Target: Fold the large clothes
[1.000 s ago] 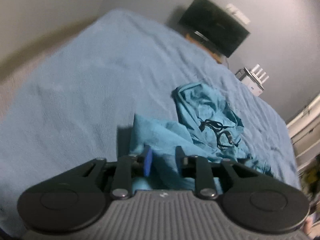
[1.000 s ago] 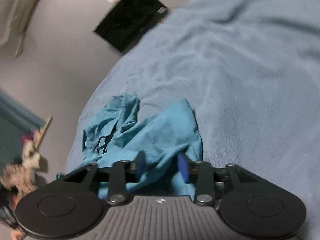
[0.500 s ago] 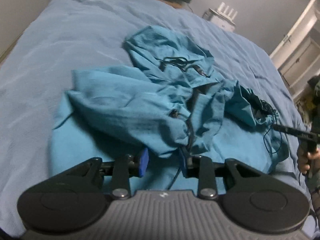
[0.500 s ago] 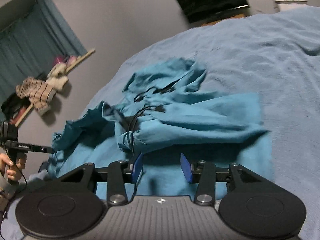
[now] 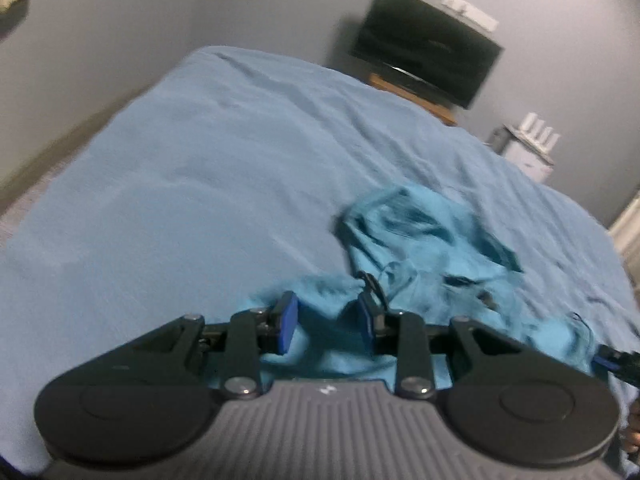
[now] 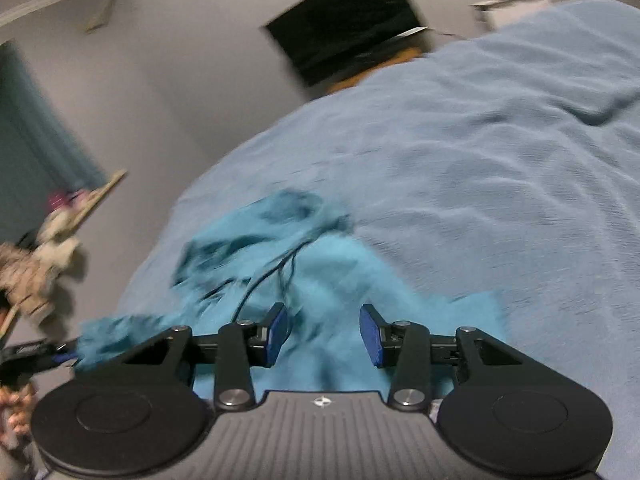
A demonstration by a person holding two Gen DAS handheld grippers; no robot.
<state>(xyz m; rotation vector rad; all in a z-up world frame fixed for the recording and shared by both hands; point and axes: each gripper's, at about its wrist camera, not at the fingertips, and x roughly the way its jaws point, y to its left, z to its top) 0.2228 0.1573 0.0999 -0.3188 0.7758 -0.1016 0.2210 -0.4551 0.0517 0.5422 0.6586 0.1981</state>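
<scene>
Garment: crumpled teal fabric garment with thin dark drawstrings (image 5: 424, 252) – heaped near the bed's near edge, sprawled toward both grippers.
Bed: wide bed under a light blue rumpled cover (image 5: 208, 168), bare toward the far edge and corners.
Left gripper (image 5: 328, 322): blue pads apart, teal cloth lying between and beneath; pressing on it or not – cannot tell.
Right gripper (image 6: 322, 334): pads parted, hovering over the teal cloth, no pinch visible.
Far wall: black flat screen (image 5: 426, 46) on a wooden stand.
Blur: heavy in both views.
</scene>
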